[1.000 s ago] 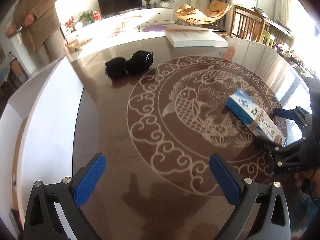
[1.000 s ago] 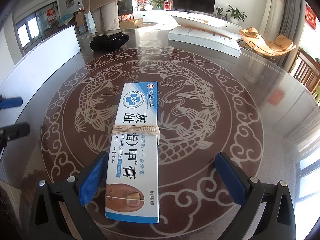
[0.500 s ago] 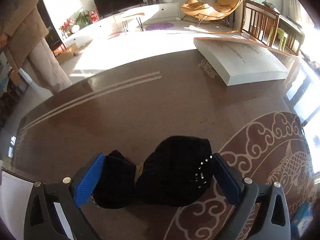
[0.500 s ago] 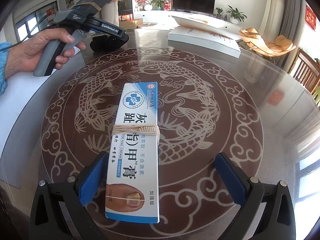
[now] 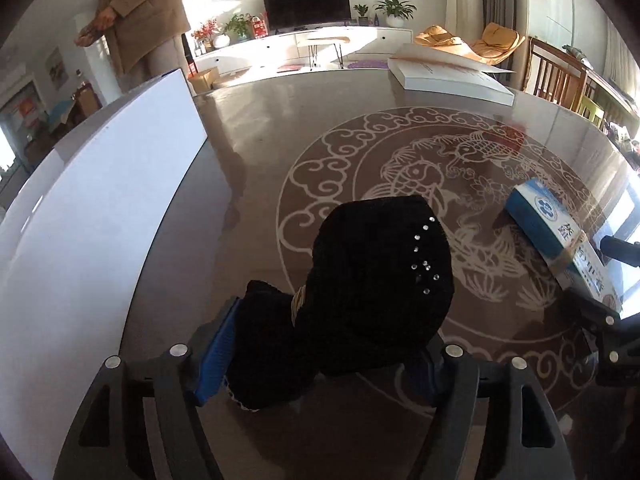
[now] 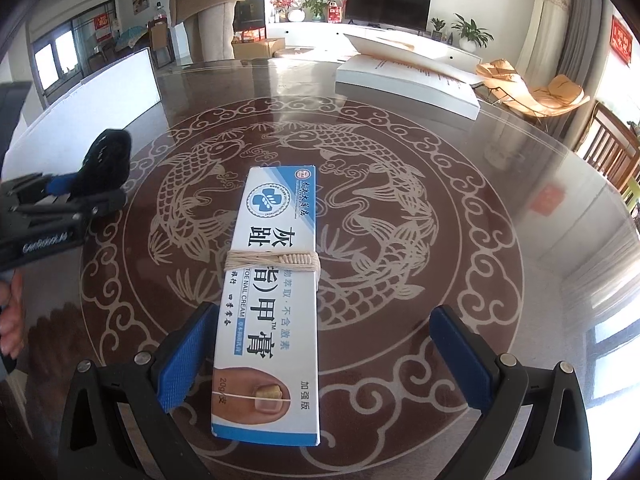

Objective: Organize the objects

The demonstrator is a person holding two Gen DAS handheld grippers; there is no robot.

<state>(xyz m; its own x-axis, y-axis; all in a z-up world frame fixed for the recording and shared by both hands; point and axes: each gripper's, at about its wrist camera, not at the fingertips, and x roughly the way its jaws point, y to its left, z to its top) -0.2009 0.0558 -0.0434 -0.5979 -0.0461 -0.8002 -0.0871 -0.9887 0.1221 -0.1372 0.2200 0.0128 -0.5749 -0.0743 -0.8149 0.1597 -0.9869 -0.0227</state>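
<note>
A black knitted bundle (image 5: 372, 280) with small studs and a tan band round its middle sits between the blue pads of my left gripper (image 5: 320, 356). The jaws are closing and both pads press its sides. In the right wrist view the left gripper (image 6: 84, 192) carries the bundle (image 6: 106, 164) just above the table at the left. A blue and white nail cream box (image 6: 276, 280), tied with string, lies flat on the table. My right gripper (image 6: 324, 356) stands open around its near end, left pad beside the box, right pad well away.
The round brown table (image 5: 260, 160) has a fish pattern. A white board (image 5: 100, 200) stands along its left edge. A flat white box (image 5: 452, 80) lies at the far side. A person in a tan coat (image 5: 140, 12) stands beyond the table. Wooden chairs (image 5: 560, 76) are at the right.
My left gripper reached the black bundle at the far side, closed on it and brought it back near the table's middle. The right gripper and the box stayed still.
</note>
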